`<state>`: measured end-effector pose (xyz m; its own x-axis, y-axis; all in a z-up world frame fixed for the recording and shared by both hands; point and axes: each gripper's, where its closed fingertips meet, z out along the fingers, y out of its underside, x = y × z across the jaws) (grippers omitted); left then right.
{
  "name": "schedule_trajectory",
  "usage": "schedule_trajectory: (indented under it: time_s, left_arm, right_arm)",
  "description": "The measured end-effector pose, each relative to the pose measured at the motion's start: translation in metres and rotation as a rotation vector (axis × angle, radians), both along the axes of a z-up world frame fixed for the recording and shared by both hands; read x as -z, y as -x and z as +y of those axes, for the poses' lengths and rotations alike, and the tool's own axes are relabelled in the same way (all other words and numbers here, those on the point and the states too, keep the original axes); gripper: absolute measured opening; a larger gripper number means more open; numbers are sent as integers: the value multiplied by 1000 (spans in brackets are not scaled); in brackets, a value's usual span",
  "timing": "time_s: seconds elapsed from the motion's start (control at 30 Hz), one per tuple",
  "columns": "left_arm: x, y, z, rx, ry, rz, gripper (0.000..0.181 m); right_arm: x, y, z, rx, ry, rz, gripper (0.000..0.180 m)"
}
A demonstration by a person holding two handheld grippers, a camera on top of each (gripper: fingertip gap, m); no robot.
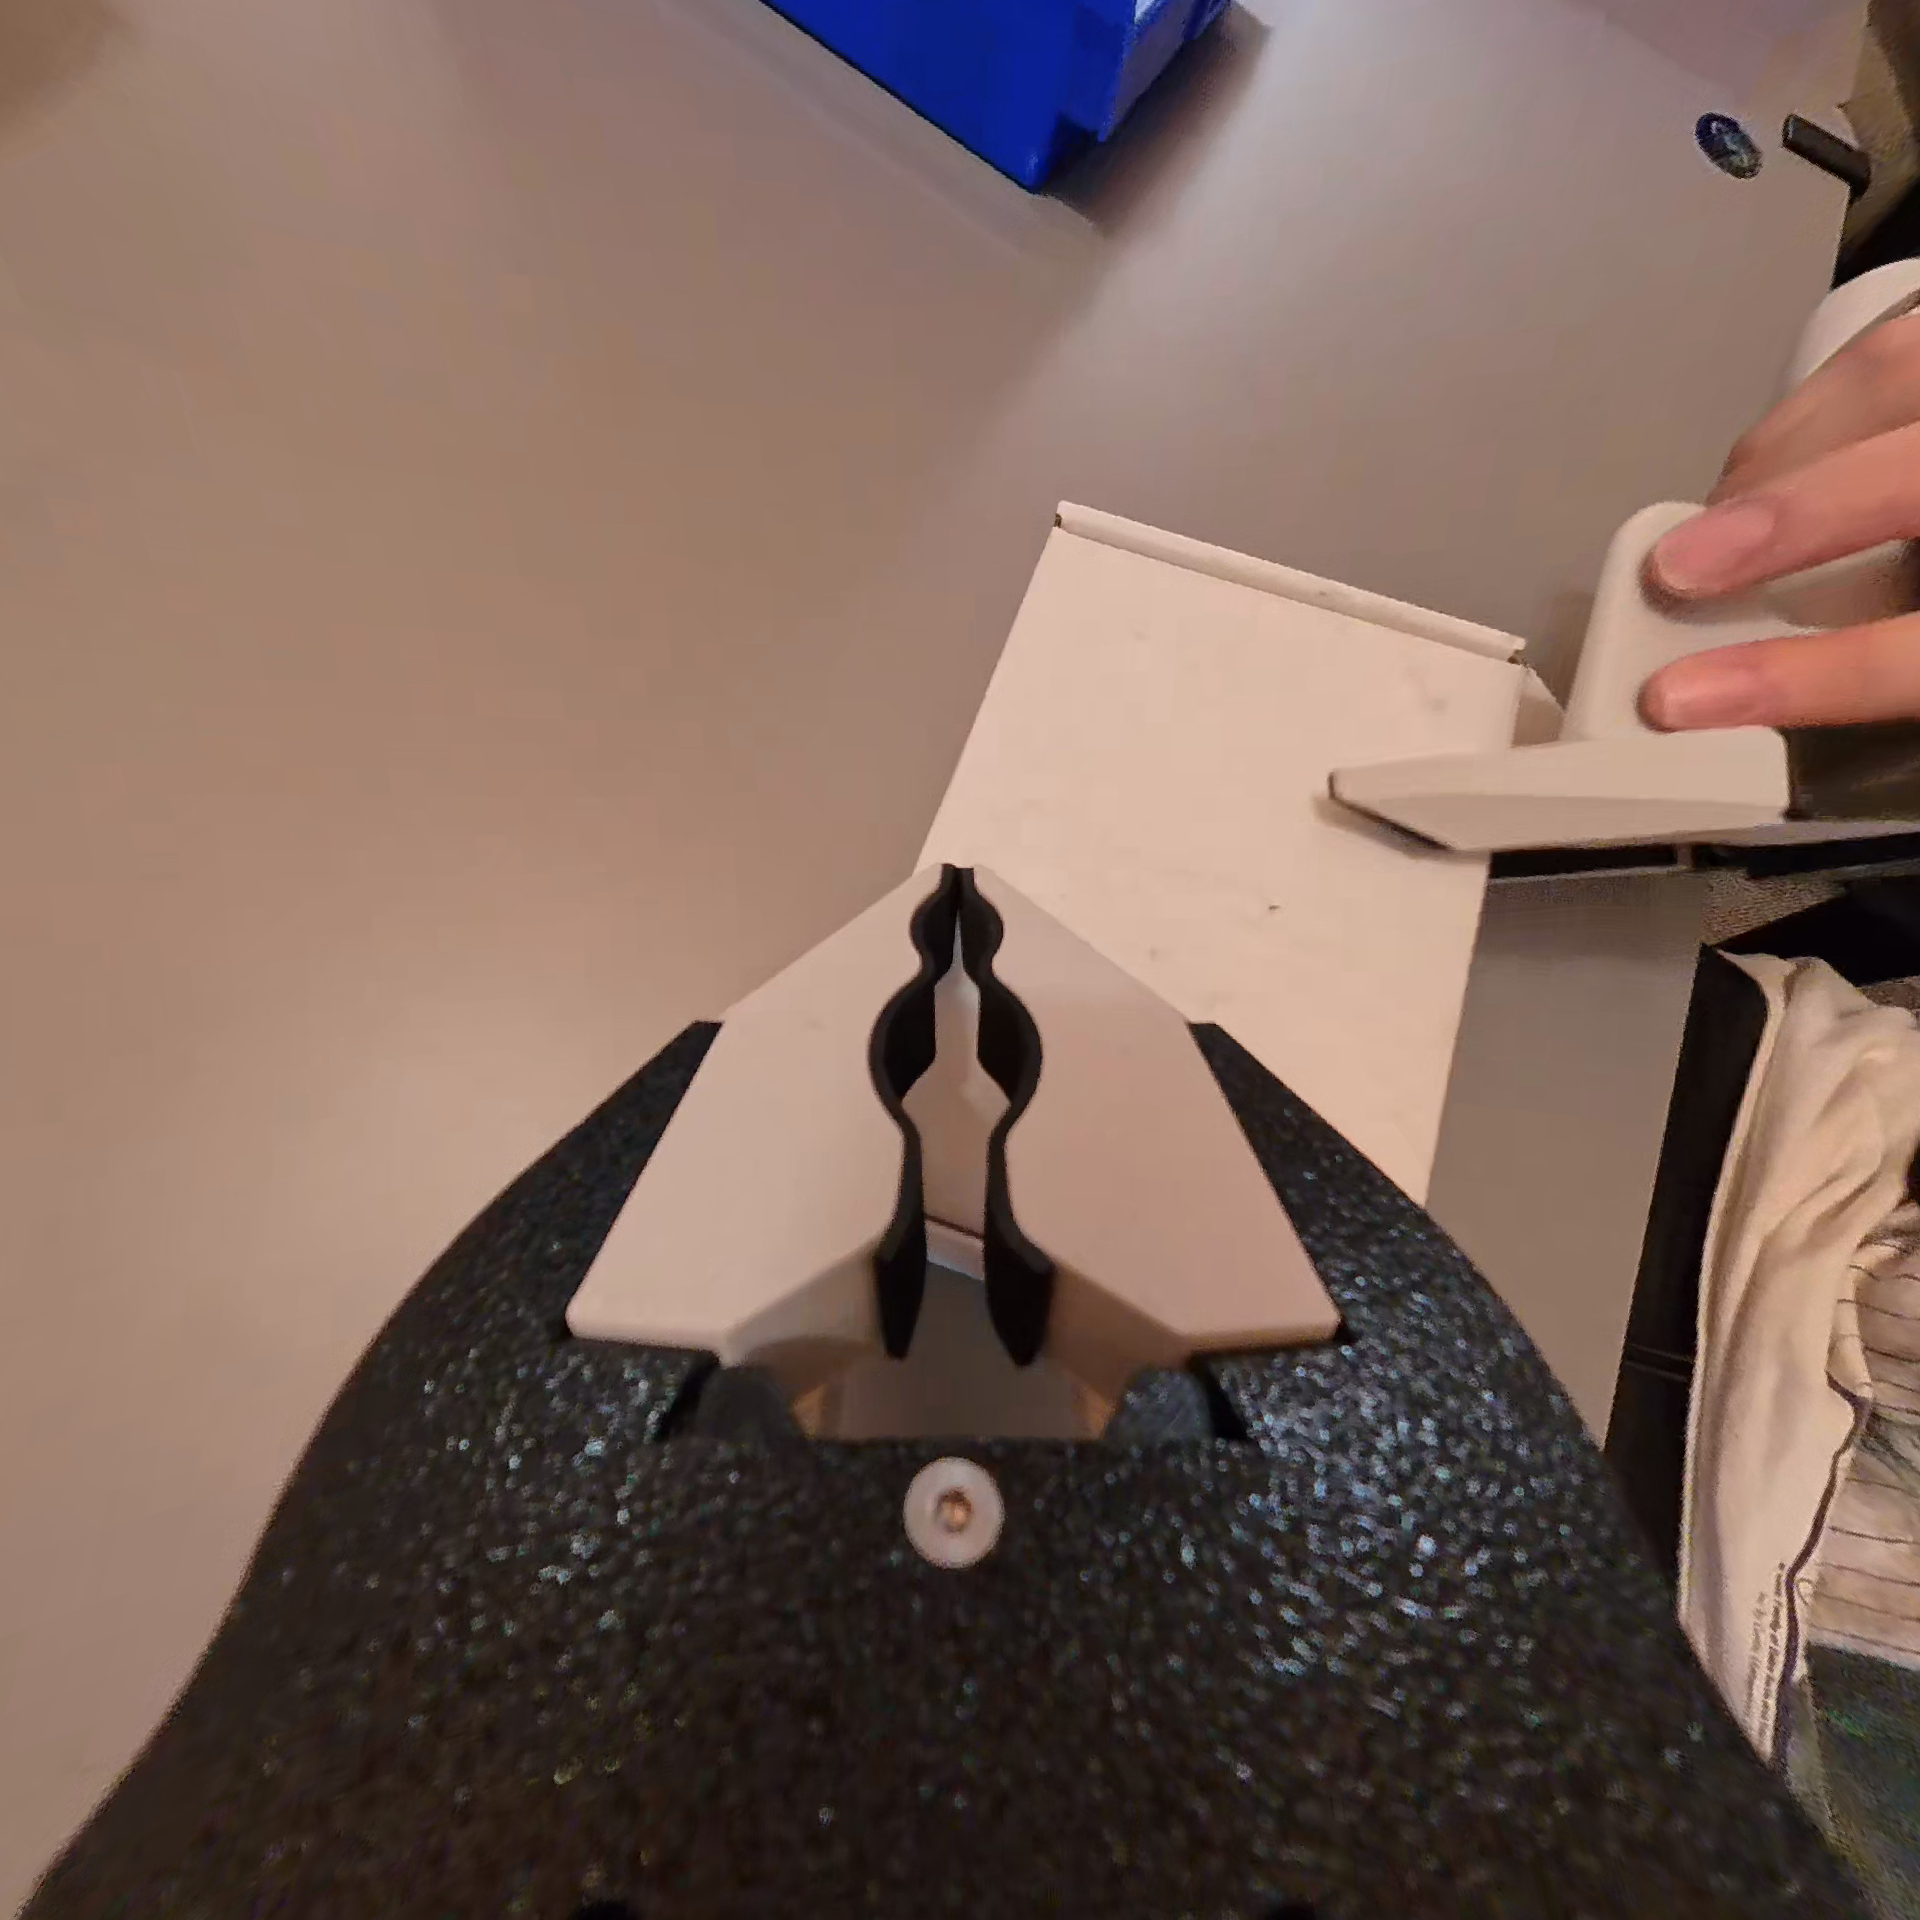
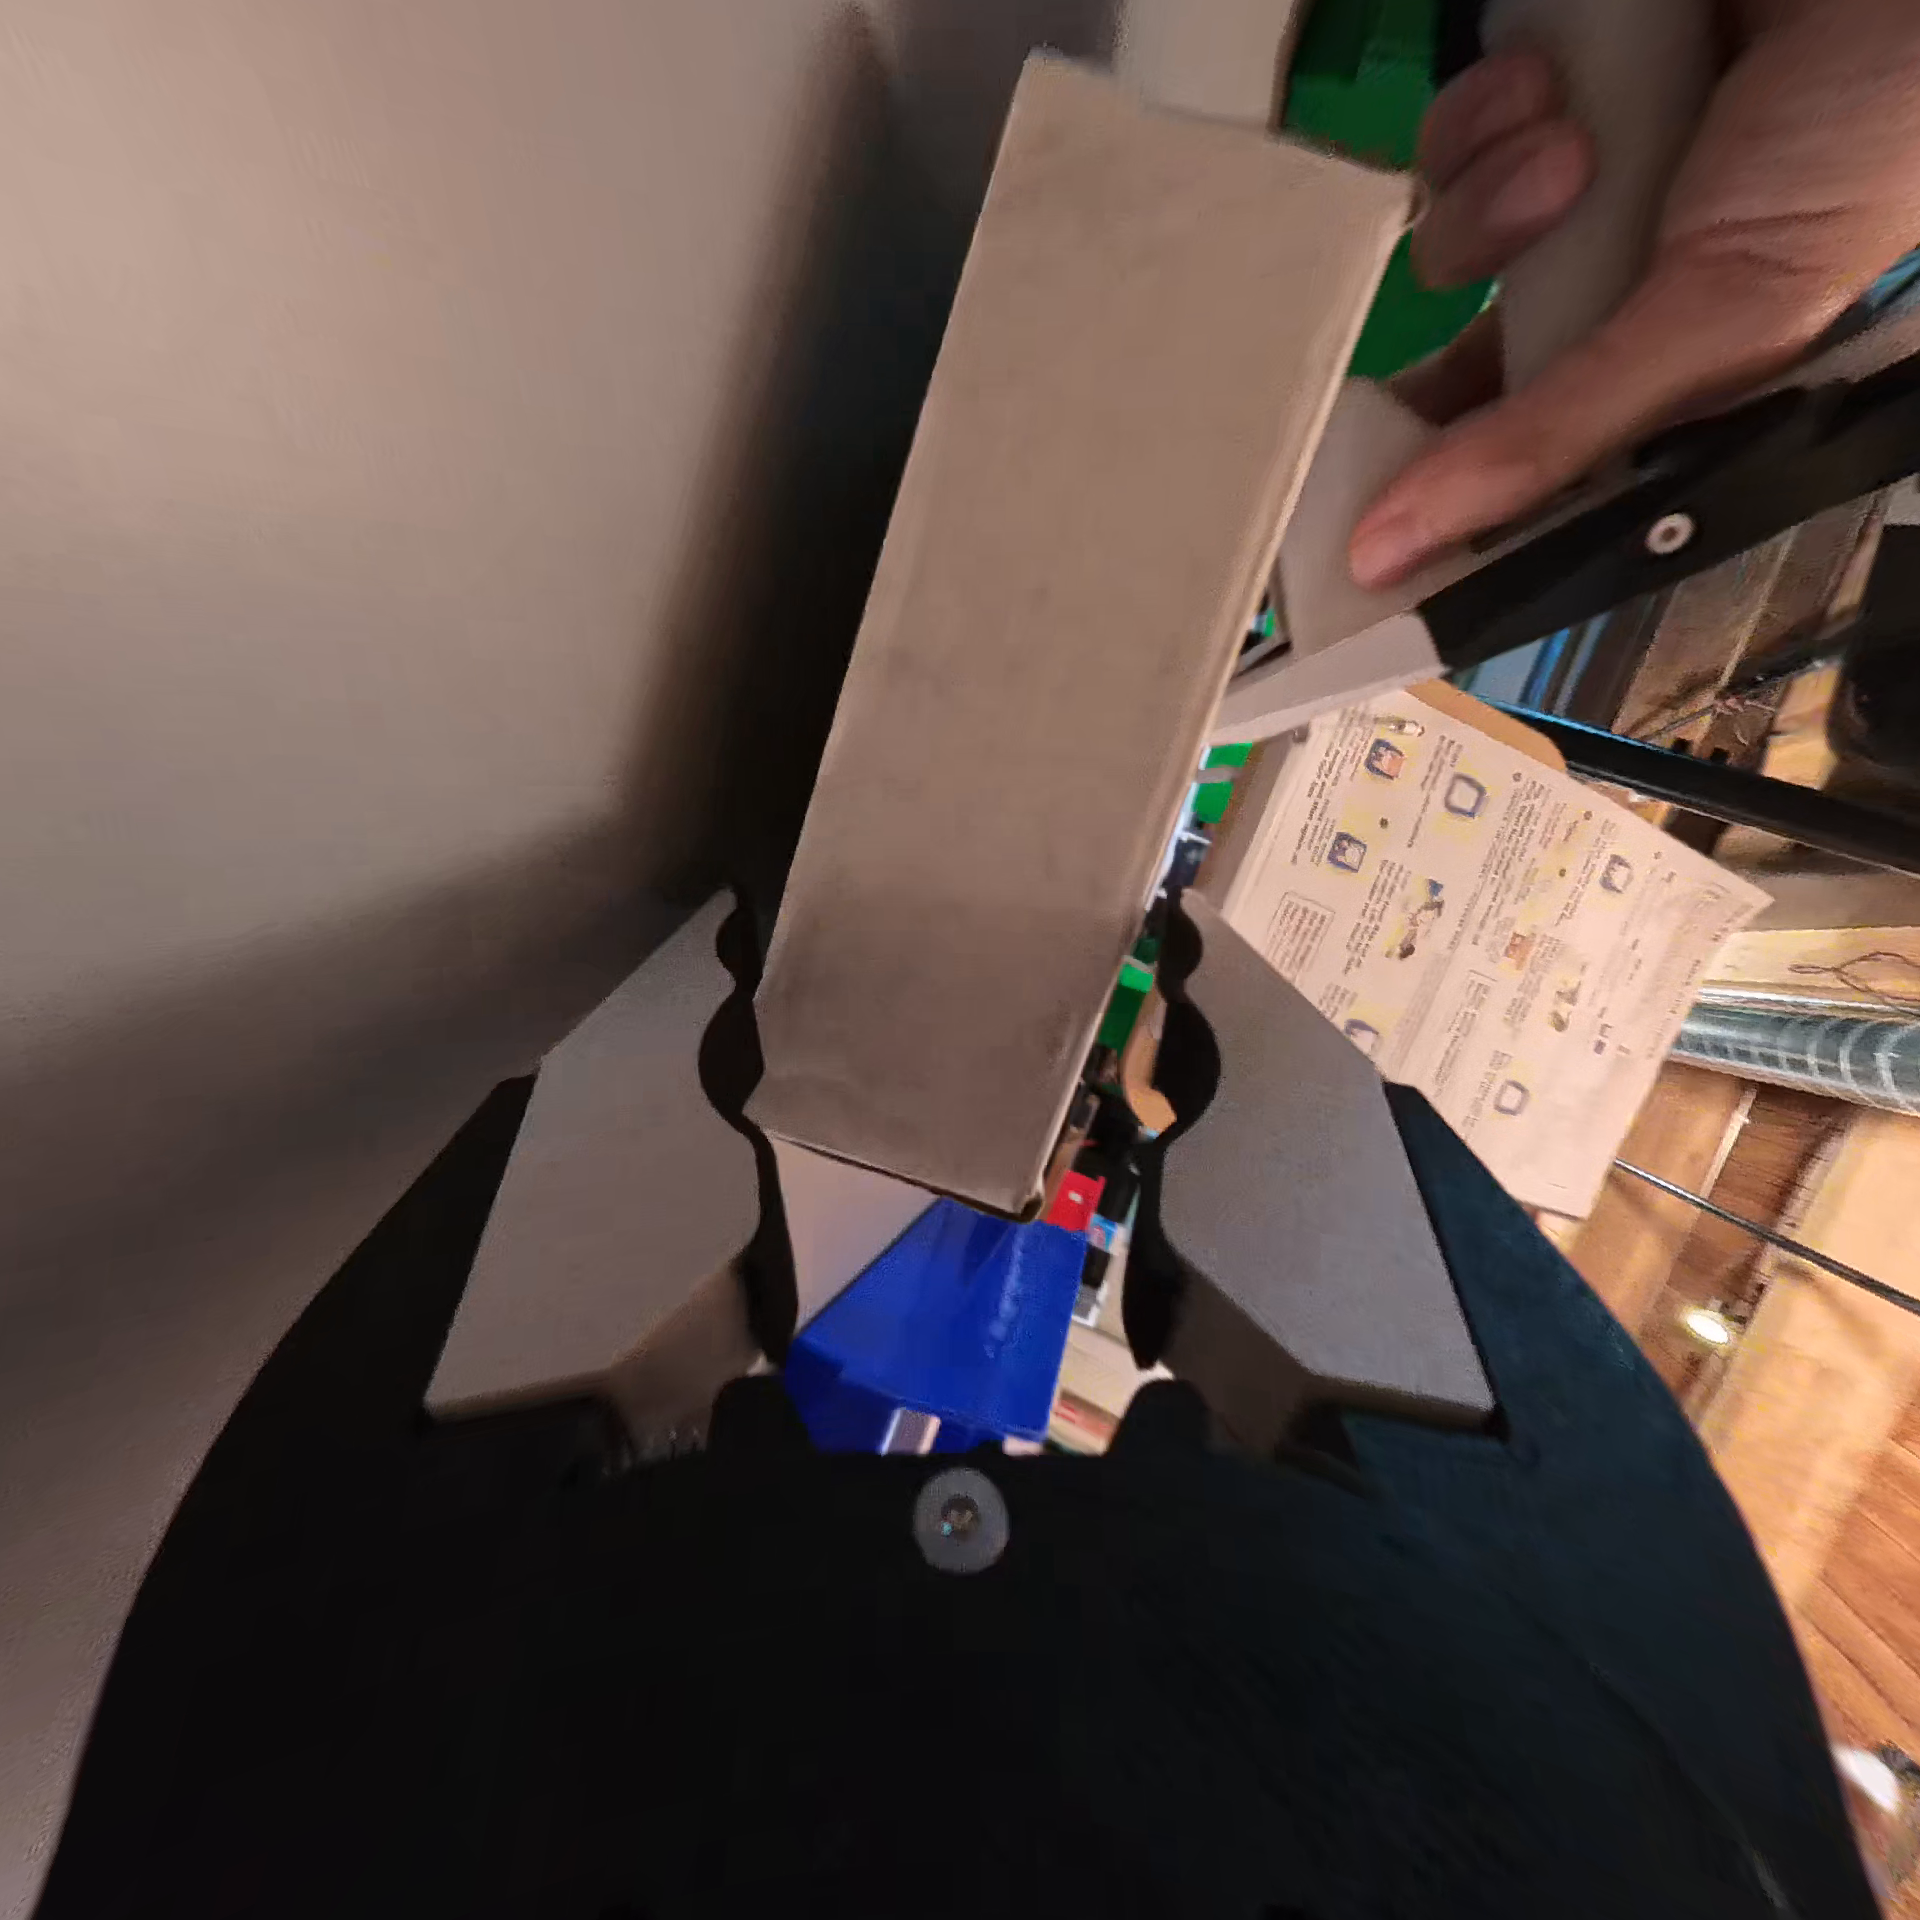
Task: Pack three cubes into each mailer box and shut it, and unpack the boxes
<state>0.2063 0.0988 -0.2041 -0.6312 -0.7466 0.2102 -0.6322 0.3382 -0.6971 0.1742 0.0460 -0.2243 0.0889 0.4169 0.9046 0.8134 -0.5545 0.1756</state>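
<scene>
A shut white mailer box point(image 1: 1195, 810) lies near the table's right edge. My left gripper point(image 1: 958, 881) is shut, with its tips over the box's near left edge; I cannot tell whether they pinch cardboard. My right gripper point(image 2: 956, 906) is open with the box point(image 2: 1049, 644) between its fingers. The left pad touches the box's side and the right pad stands a little apart from it. The right gripper also shows in the left wrist view point(image 1: 1538, 805), held by a hand over the box's right side. No cubes are in view.
A blue bin point(image 1: 997, 73) stands at the far end of the table point(image 1: 468, 623) and also shows in the right wrist view point(image 2: 935, 1340). A printed sheet point(image 2: 1475, 935), green objects point(image 2: 1361, 94) and wooden surfaces lie beyond. A person's clothing point(image 1: 1808, 1299) is at the right.
</scene>
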Motion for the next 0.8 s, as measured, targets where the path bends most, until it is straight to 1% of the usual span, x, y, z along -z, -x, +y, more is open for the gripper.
schedule_trajectory:
  time_s: [0.03, 0.07, 0.17, 0.2, 0.23, 0.3, 0.37, 0.4, 0.47, 0.57, 0.67, 0.7, 0.8]
  left_arm:
    - [0, -1, 0, -5, 3, -1, 0]
    - [0, -1, 0, -7, 6, -3, 0]
    - [-4, -2, 2, 0, 3, -60, 0]
    - [-12, -3, 3, 4, 16, -132, 12]
    - [-24, -4, 3, 9, 42, -223, 39]
    - [-49, 5, 8, 35, 89, -394, 74]
    - [-63, 21, 21, 72, 58, -590, 101]
    - [-64, 33, 26, 98, 33, -670, 109]
    - [-58, 51, 35, 109, -19, -746, 114]
    - [-30, 65, 35, 164, -156, -770, 118]
    - [-6, 56, 29, 204, -375, -855, 115]
    - [-3, 52, 25, 212, -410, -891, 115]
    - [-1, 36, 15, 216, -433, -976, 112]
  right_arm:
    - [-1, -6, -1, 18, -2, -27, 77]
    - [2, -9, -3, 28, 15, -21, 75]
    - [4, -3, -1, 1, 7, 82, 68]
    - [3, -3, -1, 7, 12, 101, 68]
    - [2, -4, -1, 17, 17, 124, 68]
    - [0, -4, -1, 20, 32, 186, 68]
    - [-3, -6, -2, 14, 48, 256, 68]
    - [-4, -8, -3, 11, 55, 290, 67]
    - [-7, -12, -3, 3, 65, 359, 67]
    - [-10, -18, -3, -18, 83, 454, 67]
    - [-13, -24, -2, -30, 120, 504, 67]
    - [-14, -25, -2, -35, 129, 519, 67]
    - [-16, -28, -1, -48, 141, 567, 67]
